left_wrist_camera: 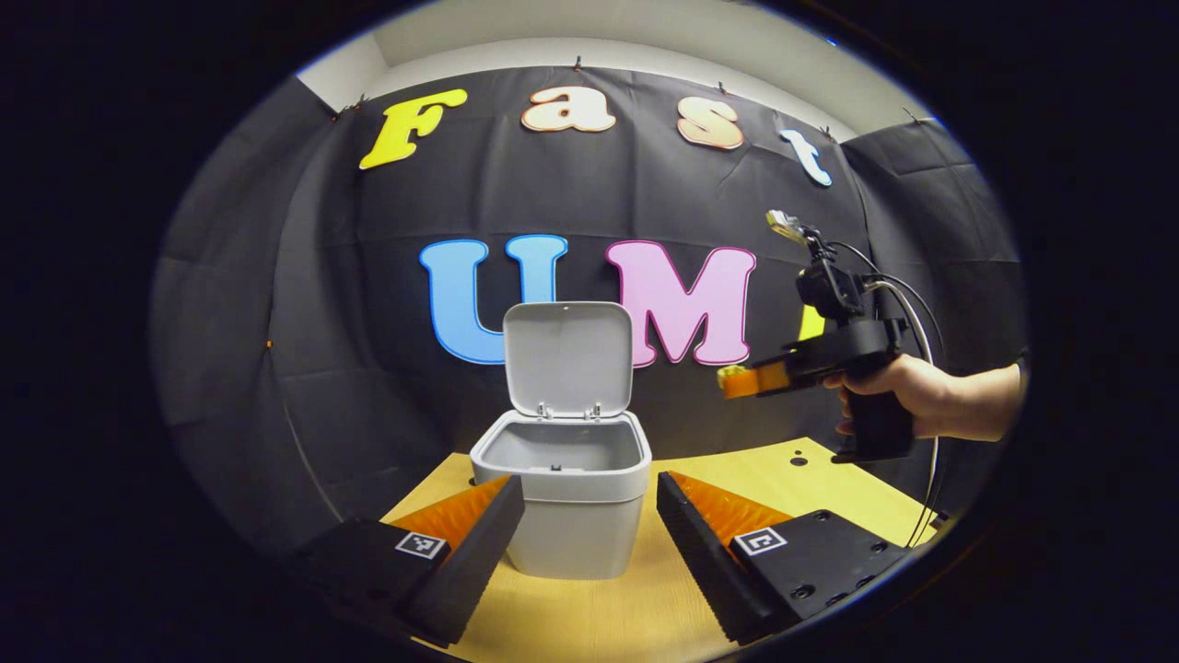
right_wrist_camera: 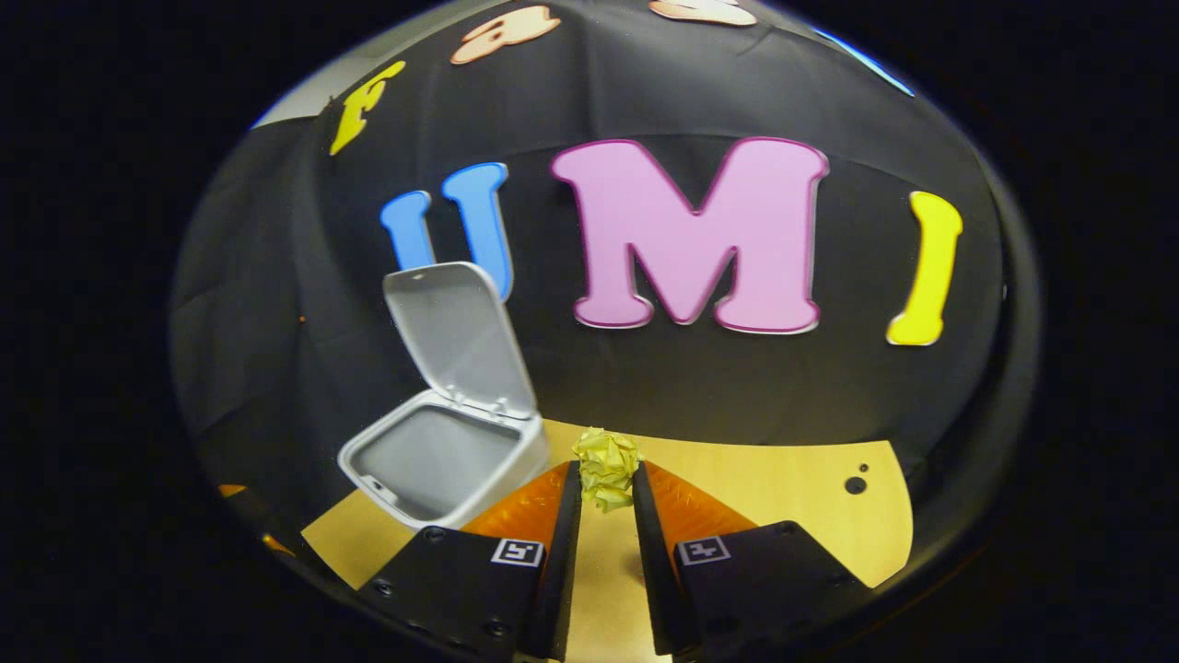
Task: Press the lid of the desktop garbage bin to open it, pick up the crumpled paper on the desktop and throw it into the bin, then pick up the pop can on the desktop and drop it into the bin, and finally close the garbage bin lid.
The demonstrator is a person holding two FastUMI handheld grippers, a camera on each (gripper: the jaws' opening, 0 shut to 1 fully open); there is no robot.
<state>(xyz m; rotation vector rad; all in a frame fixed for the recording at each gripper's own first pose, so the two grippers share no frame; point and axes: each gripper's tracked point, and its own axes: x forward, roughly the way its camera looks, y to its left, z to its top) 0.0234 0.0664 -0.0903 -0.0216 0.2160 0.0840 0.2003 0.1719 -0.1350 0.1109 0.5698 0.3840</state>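
Carrying crumpled paper toward bin: right gripper fingers pinching yellow wad at tips, held in air above desktop. Garbage bin at 9 o'clock of wad in right gripper view, lid upright, so opening step done; bin interior looks empty. Left gripper fingers spread wide, flanking bin without touching. Hand holding right gripper at 3 o'clock in left gripper view. Left to do: drop paper, bin pop can, close lid. Bin bottom partly hidden by rim.
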